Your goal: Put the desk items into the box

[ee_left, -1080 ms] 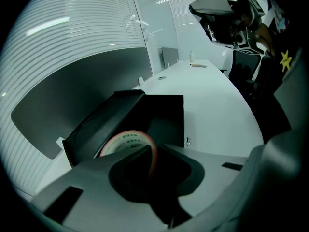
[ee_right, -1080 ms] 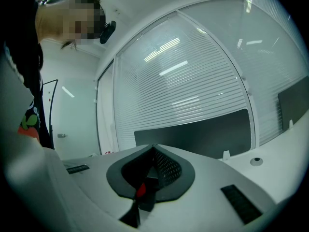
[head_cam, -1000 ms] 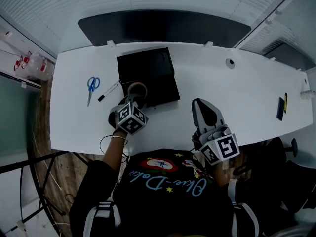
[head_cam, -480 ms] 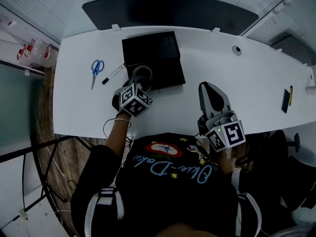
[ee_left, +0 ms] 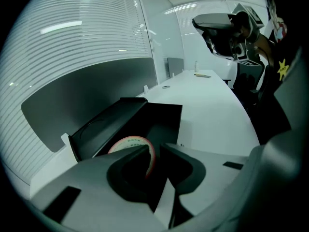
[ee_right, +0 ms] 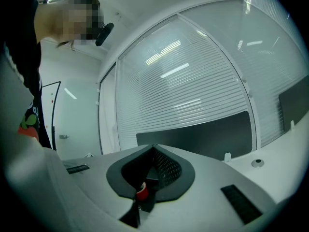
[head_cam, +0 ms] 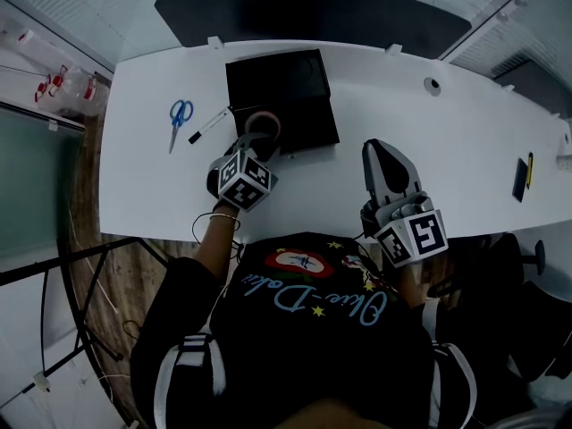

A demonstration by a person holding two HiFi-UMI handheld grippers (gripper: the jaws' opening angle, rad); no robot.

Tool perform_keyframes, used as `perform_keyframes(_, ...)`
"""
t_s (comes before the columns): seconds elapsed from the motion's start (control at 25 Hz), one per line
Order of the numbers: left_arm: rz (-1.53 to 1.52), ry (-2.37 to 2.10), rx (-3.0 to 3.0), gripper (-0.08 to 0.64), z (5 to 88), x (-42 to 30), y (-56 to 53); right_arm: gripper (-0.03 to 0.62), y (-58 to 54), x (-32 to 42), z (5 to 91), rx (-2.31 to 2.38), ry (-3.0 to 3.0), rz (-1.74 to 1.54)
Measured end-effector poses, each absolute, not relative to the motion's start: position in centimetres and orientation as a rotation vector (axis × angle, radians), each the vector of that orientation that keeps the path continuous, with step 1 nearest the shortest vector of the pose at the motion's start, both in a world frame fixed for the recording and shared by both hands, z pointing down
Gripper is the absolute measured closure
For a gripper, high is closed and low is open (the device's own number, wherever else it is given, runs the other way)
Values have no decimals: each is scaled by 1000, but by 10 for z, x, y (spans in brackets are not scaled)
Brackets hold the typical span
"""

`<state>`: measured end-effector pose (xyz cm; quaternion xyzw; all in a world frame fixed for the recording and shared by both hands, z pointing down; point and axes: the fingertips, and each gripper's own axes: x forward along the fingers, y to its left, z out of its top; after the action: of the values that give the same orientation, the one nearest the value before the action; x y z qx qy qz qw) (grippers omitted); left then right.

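An open black box (head_cam: pixel 295 88) lies on the white desk (head_cam: pixel 429 150). A roll of tape (head_cam: pixel 262 123) with a pinkish rim (ee_left: pixel 133 143) hangs over the box's near left corner. My left gripper (head_cam: pixel 258 141) points down at it; its jaws have just been opening. The roll's rim is between them (ee_left: pixel 155 151), with a thin gap on the right side. Blue scissors (head_cam: pixel 180 120) and a marker pen (head_cam: pixel 207 125) lie left of the box. My right gripper (head_cam: pixel 379 147) rests level near the desk's front edge, shut and empty (ee_right: pixel 153 148).
A dark flat item (head_cam: pixel 521 179) with a yellow pen (head_cam: pixel 529 164) lies at the desk's far right. A cable hole (head_cam: pixel 433 85) sits behind the right gripper. A dark panel (head_cam: pixel 313 21) runs along the desk's back edge. My body is against the front edge.
The head view has shifted a little. The left gripper stays at the box's near left corner with the tape, and its jaws stand slightly wider. The right gripper has not moved.
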<state>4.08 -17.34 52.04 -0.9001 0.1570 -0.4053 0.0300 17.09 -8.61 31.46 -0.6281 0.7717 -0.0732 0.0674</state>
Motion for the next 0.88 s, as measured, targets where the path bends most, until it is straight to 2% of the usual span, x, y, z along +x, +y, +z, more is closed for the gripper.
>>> perform_keyframes(0.2,-1158,563,-2802,540,505,37,-173,589,-84,169,314,-1879,2339,-212)
perform_keyframes(0.88,-987,779,-2804,543,459,25,-165,589,-83,162,315,-1775,2393,-232)
